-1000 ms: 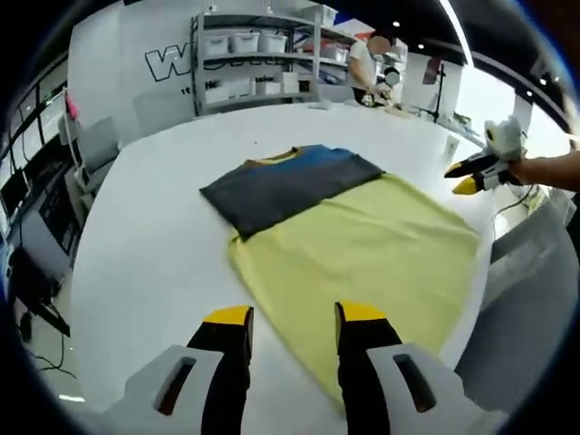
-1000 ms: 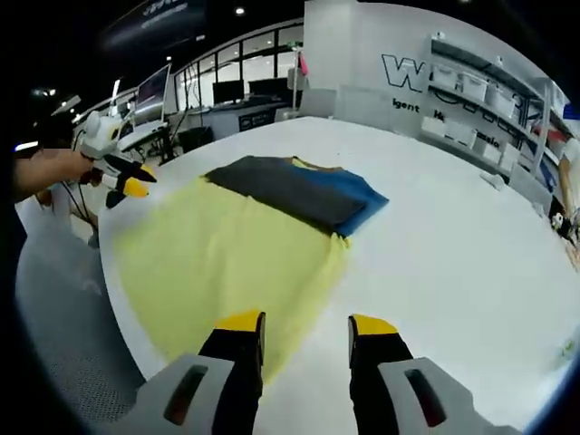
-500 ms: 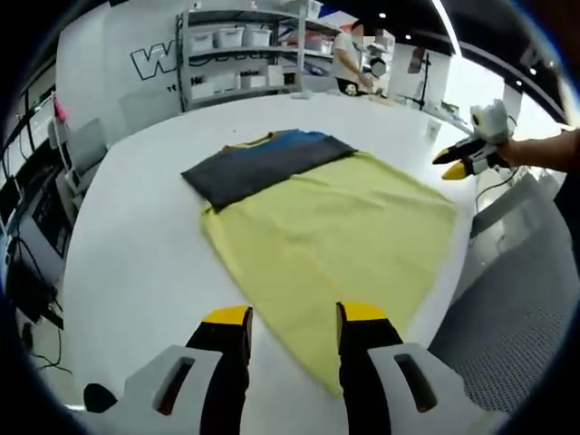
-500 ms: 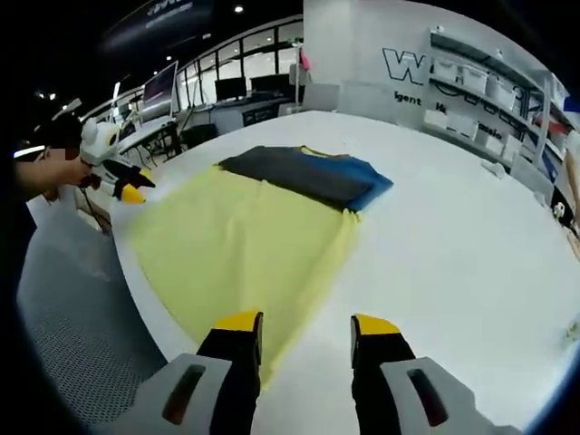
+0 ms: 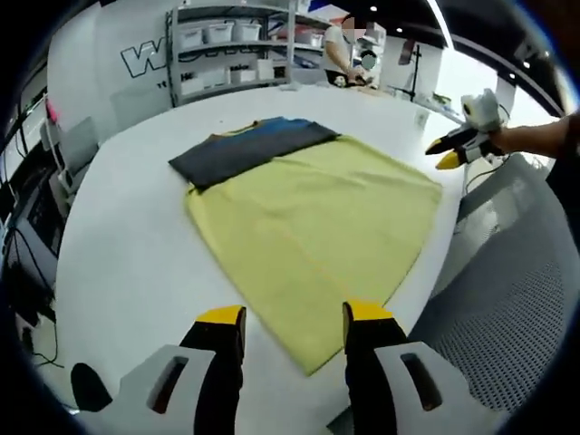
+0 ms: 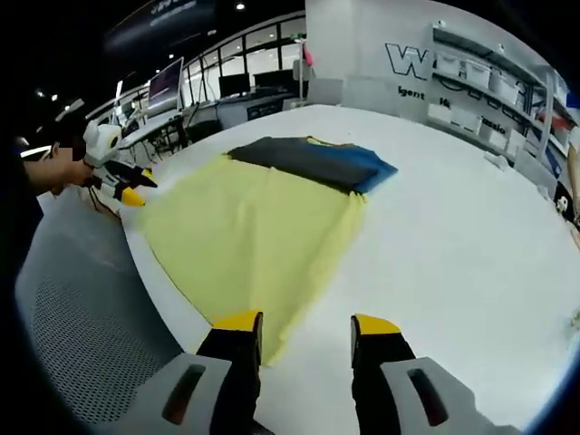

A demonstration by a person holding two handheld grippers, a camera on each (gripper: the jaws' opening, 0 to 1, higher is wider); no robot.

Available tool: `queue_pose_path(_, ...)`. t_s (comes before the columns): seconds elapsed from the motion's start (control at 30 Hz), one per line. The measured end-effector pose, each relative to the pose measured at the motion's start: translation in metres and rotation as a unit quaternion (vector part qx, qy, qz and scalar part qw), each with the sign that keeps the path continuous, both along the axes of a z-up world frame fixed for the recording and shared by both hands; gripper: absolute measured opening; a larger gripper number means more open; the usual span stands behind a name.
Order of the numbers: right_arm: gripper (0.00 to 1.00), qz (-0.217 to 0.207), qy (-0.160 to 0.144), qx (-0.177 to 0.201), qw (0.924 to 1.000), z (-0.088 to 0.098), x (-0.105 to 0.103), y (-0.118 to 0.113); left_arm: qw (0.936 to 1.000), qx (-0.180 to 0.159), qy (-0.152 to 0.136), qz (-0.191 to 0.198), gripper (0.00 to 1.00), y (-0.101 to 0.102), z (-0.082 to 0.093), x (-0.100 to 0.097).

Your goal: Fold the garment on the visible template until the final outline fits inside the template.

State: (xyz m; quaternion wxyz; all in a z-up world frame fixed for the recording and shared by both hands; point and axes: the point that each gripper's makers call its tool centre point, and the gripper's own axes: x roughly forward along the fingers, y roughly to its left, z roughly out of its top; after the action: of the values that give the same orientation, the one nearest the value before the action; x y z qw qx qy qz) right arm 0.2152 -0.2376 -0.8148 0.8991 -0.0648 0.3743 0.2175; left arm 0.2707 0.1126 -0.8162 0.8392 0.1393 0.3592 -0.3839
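A folded garment (image 5: 249, 149), dark grey with a blue part, lies flat at the far end of a yellow template cloth (image 5: 308, 217) on the white table (image 5: 127, 245). In the right gripper view the garment (image 6: 313, 161) sits at the far edge of the yellow template (image 6: 245, 227). My left gripper (image 5: 294, 317) is open, holds nothing, and hovers off the template's near corner. My right gripper (image 6: 305, 324) is open too, above the table edge by the template's near corner. Each shows in the other's view, held by a hand off the table's edge: right gripper (image 5: 458, 149), left gripper (image 6: 118, 186).
Shelves with white bins (image 5: 227, 54) stand behind the table, and a person (image 5: 349, 50) works at the back. A grey perforated surface (image 6: 82, 344) lies beyond the table edge. Desks with monitors (image 6: 168, 86) stand in the background.
Both views have pulled back from the table, so the template's near edge shows more fully. Both grippers stay open. The garment and template lie as before.
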Motion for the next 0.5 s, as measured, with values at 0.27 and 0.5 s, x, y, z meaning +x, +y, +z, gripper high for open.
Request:
queue_pose_path(0.27, 0.3, 0.006, 0.02, 0.01, 0.9997, -0.009, -0.013, 0.007, 0.9999, 0.003, 0.011, 0.006, 0.42, 0.002, -0.007, -0.007)
queue_pose_path(0.5, 0.18, 0.009, 0.054, 0.025, 0.9982, -0.019, -0.027, 0.013, 0.9997, 0.007, 0.023, 0.004, 0.37, 0.008, -0.012, -0.016)
